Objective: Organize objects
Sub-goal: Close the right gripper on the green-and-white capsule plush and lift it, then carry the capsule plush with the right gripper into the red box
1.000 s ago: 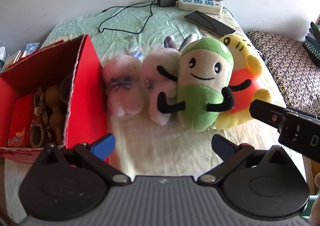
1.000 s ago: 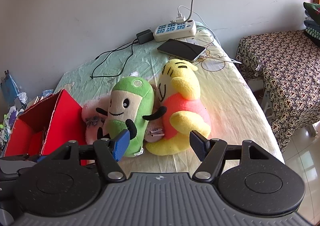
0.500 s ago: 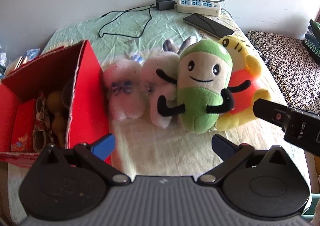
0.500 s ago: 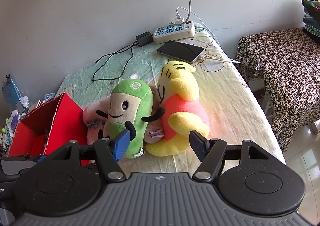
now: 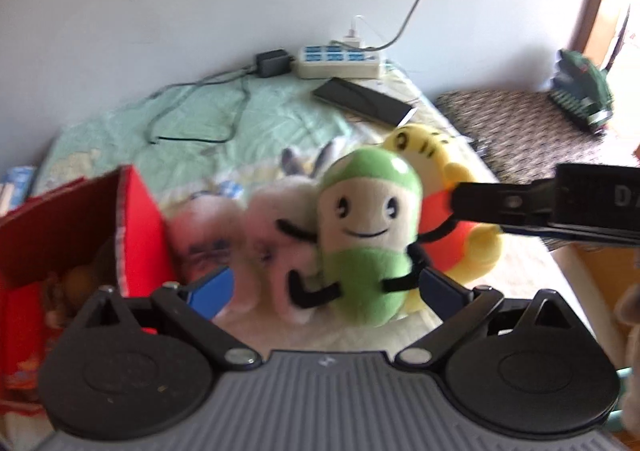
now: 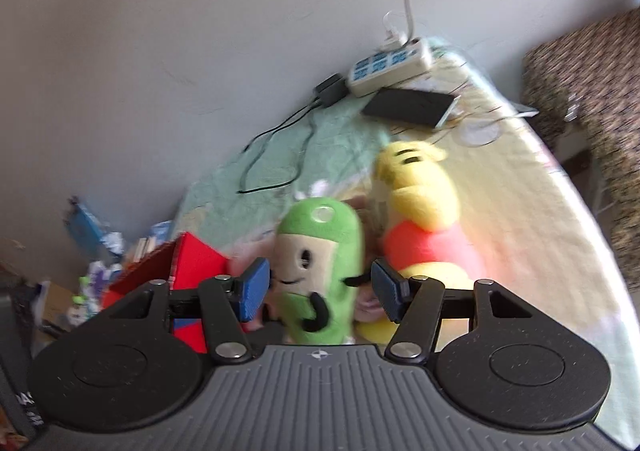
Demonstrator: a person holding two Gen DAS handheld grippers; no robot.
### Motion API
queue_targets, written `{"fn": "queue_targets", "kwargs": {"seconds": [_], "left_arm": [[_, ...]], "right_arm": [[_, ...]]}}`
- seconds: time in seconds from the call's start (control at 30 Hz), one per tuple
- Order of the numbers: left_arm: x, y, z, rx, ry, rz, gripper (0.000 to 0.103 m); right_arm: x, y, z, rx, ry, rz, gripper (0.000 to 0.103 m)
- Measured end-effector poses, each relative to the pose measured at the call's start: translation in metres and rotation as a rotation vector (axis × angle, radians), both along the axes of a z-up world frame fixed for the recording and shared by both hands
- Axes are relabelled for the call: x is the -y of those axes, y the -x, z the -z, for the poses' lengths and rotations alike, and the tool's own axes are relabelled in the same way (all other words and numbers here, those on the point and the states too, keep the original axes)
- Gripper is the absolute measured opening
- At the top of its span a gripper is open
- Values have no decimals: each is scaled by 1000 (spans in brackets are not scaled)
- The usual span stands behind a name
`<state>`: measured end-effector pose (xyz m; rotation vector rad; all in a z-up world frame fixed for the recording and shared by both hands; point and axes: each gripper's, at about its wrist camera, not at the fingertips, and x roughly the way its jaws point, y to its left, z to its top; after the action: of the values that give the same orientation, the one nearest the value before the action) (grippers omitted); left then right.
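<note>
A row of plush toys lies on the bed: a green-and-cream smiling plush (image 5: pixel 370 235) (image 6: pixel 320 267), a yellow-and-orange bear (image 5: pixel 460 227) (image 6: pixel 424 227) to its right, and two pink plushes (image 5: pixel 248 235) to its left. A red box (image 5: pixel 80 235) (image 6: pixel 188 267) holding small items stands at the left. My left gripper (image 5: pixel 324 291) is open, close in front of the pink and green toys. My right gripper (image 6: pixel 318 293) is open, its fingers framing the green plush without touching it. The right gripper's black body (image 5: pixel 560 207) crosses the left wrist view in front of the bear.
A white power strip (image 5: pixel 340 61) (image 6: pixel 390 67), a black adapter (image 5: pixel 272 63) with cable, and a dark phone (image 5: pixel 360 99) (image 6: pixel 412 105) lie at the bed's far end by the wall. A patterned stool (image 5: pixel 520 127) (image 6: pixel 592 91) stands to the right. Clutter (image 6: pixel 92 251) sits left of the bed.
Both grippers have moved lower and closer to the toys, with motion blur. The right gripper has swung left, from the bear to the green plush. No toy has moved.
</note>
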<state>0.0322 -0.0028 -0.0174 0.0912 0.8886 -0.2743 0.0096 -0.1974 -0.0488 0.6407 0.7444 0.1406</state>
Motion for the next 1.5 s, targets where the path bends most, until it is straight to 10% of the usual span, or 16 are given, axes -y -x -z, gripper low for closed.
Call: {"fn": "queue_targets", "kwargs": {"seconds": [0.17,0.43,0.73,1.17,1.5], "left_arm": [[4,-13,6,-38,118,55,96],[17,-39,27,-89,105,89,71],[23,-43,30,-79,64,87,66],[13,8,-18,104,35,58,66],[-70,39,-55,251,-32,-107,66]], "right_arm": [[-2,-23,14,-26,1,-23,60],[1,-50,37,-72,-65,-76,60],[2,-53,41,-62,-70,-97,51],[-20,-14,-8,160,25,-163,51],[-102,-38,-31,272,-51,-332,51]]}}
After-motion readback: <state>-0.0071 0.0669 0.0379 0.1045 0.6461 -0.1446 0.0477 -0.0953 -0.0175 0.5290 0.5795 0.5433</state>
